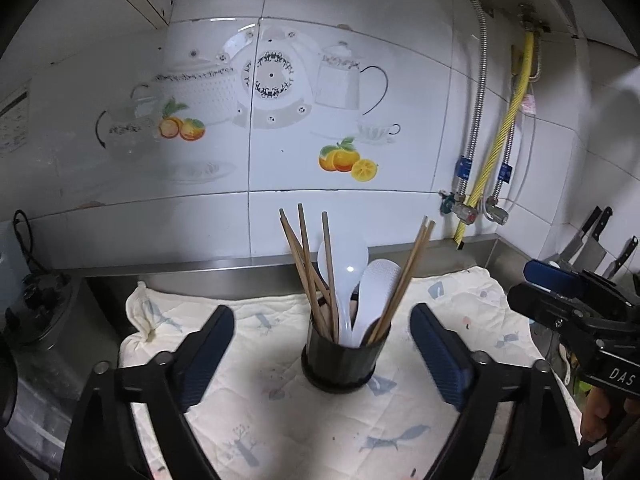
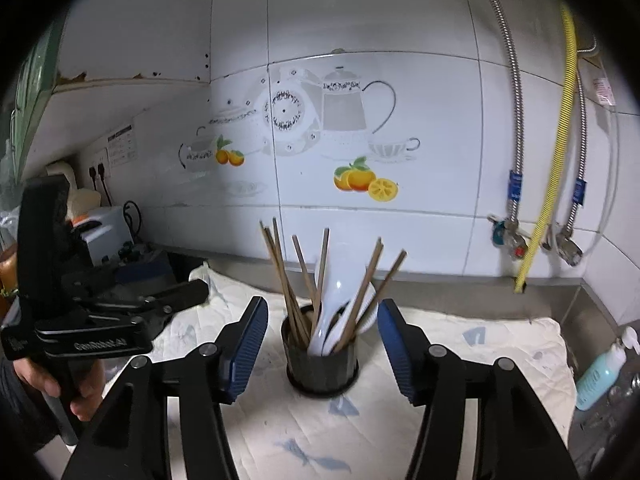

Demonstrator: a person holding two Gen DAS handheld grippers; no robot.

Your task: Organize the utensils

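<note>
Utensil tips (image 1: 340,332) hidden inside holder (image 1: 340,368)

My left gripper (image 1: 322,346) hung wide open before a dark holder (image 1: 340,364) of chopsticks (image 1: 308,264) and white spoons (image 1: 362,300) on cloth (image 1: 460,320).

holder (image 1: 340,360): dark, near black. chopsticks (image 1: 308,264): brown wood. spoons (image 1: 352,280): white plastic. cloth (image 1: 400,420): cream, pale blue-grey prints. wall tiles (image 1: 340,128): white, teapot and orange-fruit decals. hose (image 1: 500,136): yellow.

Tiled kitchen corner above a steel counter

White wall tiles (image 1: 352,12) bear teapot-and-orange decals (image 2: 320,128); a yellow hose (image 2: 560,160) runs between braided metal pipes (image 2: 516,92); a pale patterned cloth (image 1: 280,420) covers the counter (image 1: 180,270); knives (image 1: 592,236) hang at right.
</note>
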